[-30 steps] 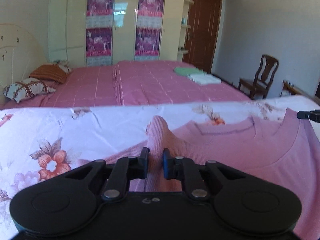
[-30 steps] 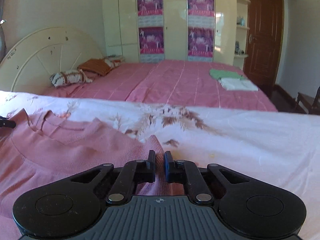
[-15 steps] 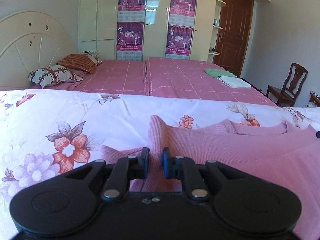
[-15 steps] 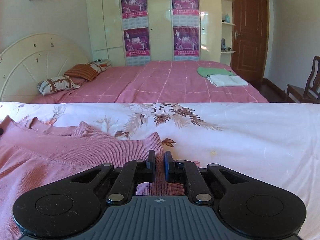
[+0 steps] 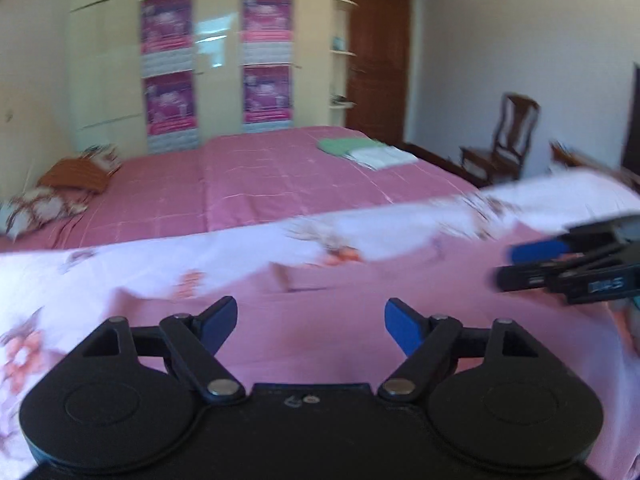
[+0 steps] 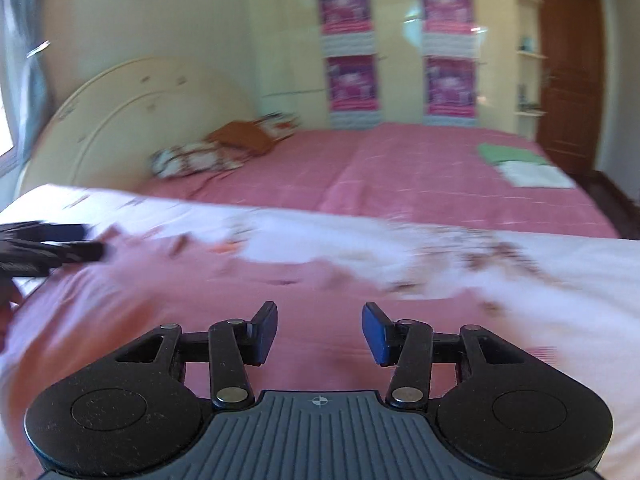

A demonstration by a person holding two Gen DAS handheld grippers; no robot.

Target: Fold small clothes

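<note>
Left wrist view: pink sweater (image 5: 320,320) is spread across lower frame, beneath left gripper (image 5: 308,322), jaws opening, nothing between. Right gripper (image 5: 516,266), at right edge, likewise opening, empty.

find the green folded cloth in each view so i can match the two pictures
Left wrist view: the green folded cloth lies on the pink bed, upper centre-right, just left of the white folded cloth.
Right wrist view: the green folded cloth lies far right on the pink bed, above the white one.
Shared landmark: the brown door behind it.
</note>
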